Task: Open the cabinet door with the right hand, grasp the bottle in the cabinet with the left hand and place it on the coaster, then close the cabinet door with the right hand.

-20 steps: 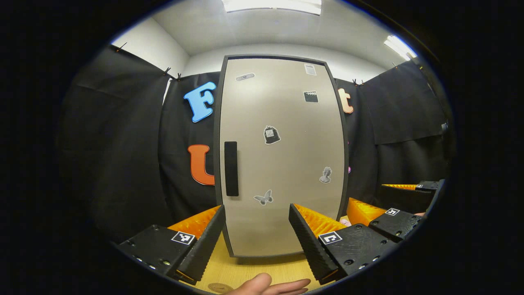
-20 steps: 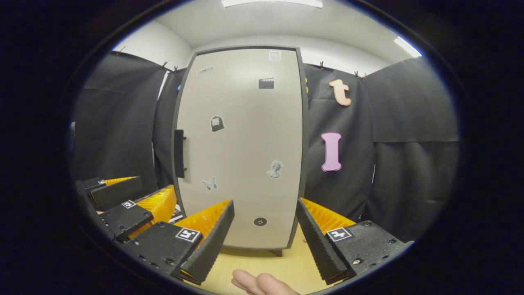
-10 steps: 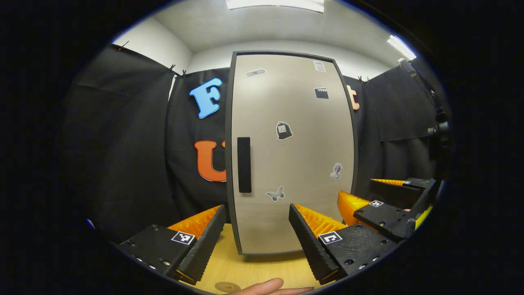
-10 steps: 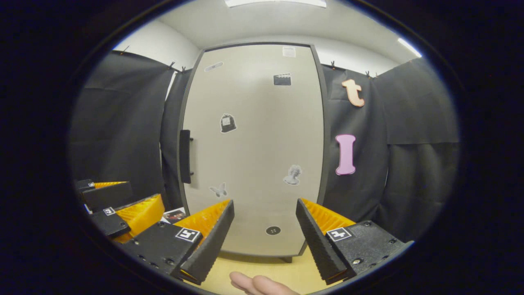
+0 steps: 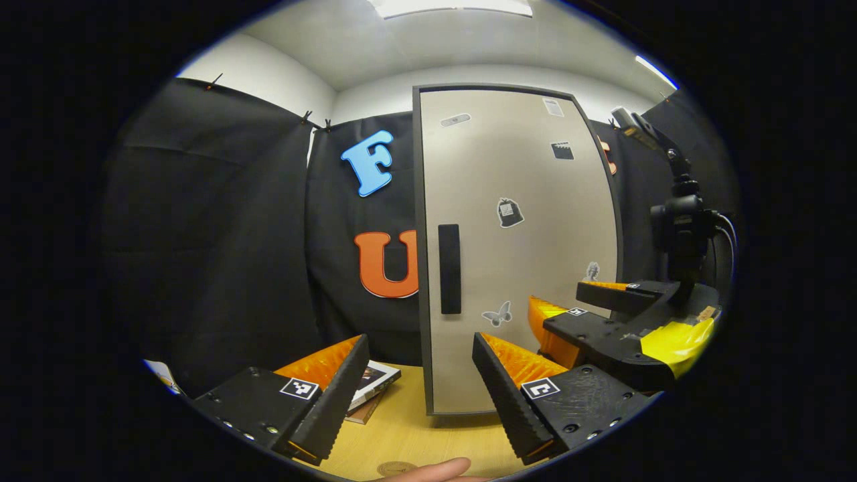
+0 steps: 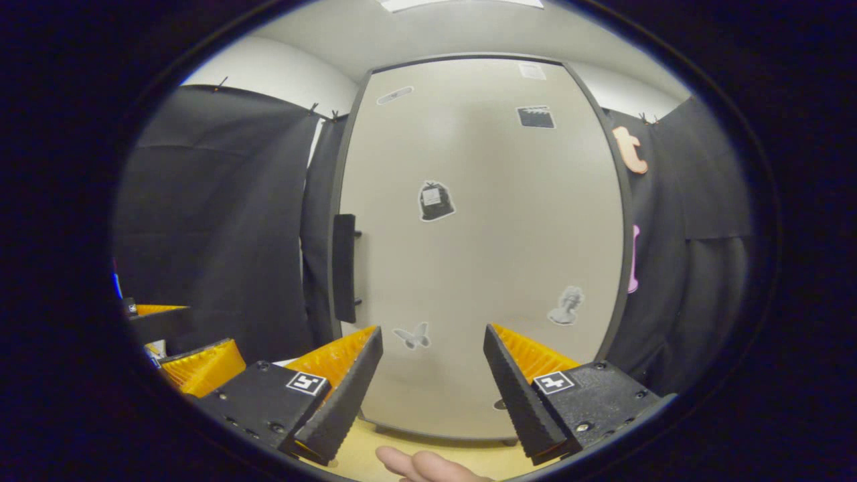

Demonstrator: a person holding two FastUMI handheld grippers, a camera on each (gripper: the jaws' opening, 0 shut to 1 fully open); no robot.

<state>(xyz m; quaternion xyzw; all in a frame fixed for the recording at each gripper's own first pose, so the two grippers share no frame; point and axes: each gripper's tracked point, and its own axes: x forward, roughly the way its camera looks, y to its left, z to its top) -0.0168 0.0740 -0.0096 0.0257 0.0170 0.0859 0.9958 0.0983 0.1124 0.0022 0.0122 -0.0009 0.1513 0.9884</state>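
Observation:
The tall beige cabinet door (image 5: 529, 227) stands shut, with a black vertical handle (image 5: 450, 269) near its left edge. Whatever is inside is hidden behind it. A small round coaster (image 5: 396, 467) lies on the wooden table at the bottom edge of the left gripper view. My left gripper (image 5: 420, 345) is open and empty, a short way back from the handle. My right gripper (image 5: 556, 298) shows at its right, close to the door. In the right gripper view the door (image 6: 482, 254) looms large, its handle (image 6: 344, 268) is left of my open right gripper (image 6: 432, 335), and my left gripper (image 6: 211, 328) sits lower left.
The cabinet stands on a light wooden table (image 5: 415, 435). A few flat books or cards (image 5: 371, 381) lie left of the cabinet's foot. A person's fingertips (image 6: 428, 465) show at the bottom edge. Black cloth walls close in on both sides.
My right gripper has moved nearer the door, which now looks larger in its view. My left gripper has swung left, so the cabinet sits farther right. The door stays shut.

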